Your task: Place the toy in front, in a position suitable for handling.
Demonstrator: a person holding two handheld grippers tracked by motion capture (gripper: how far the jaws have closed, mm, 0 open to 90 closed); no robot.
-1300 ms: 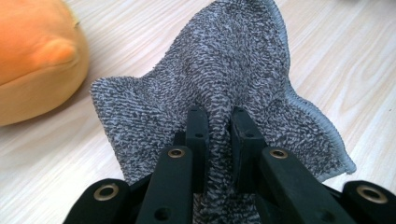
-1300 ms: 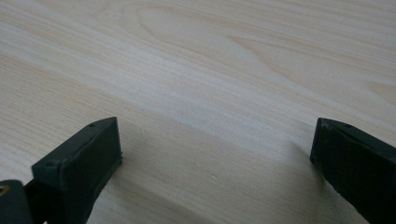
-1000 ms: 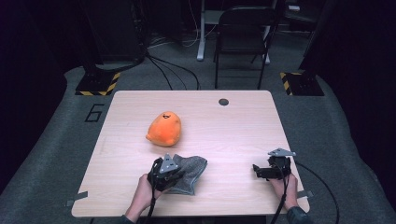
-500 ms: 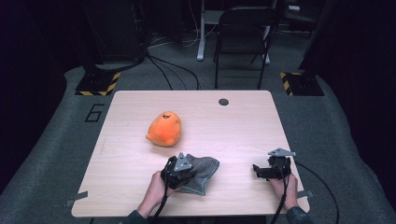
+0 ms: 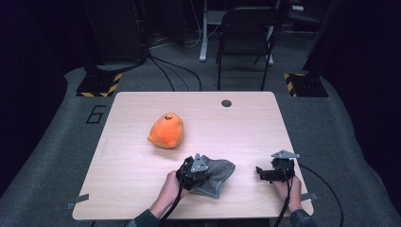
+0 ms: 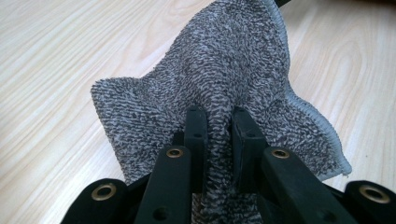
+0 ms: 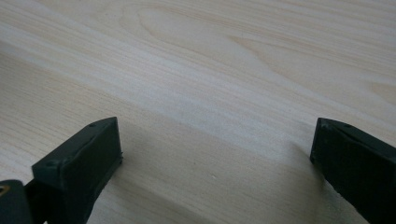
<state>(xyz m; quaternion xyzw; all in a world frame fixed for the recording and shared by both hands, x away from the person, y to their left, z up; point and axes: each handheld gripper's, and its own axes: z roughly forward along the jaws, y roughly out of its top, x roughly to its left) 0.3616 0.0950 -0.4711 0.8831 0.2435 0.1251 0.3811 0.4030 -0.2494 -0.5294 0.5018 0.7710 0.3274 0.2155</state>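
I see the grey speckled cloth (image 6: 219, 79), pale-hemmed, at lower centre of the high view; my left gripper (image 6: 219, 122) pinches a fold, hiding its near edge. My right gripper (image 7: 212, 149) gapes, holding nothing.

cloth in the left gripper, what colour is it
Speckled grey cloth, paler grey stitched edge; clearest in the left gripper view.

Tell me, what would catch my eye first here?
Probably the orange plush toy, bright against the pale table, left of centre. Nearer the person, the left gripper pinches a grey cloth, while the right gripper rests apart with its jaws wide.
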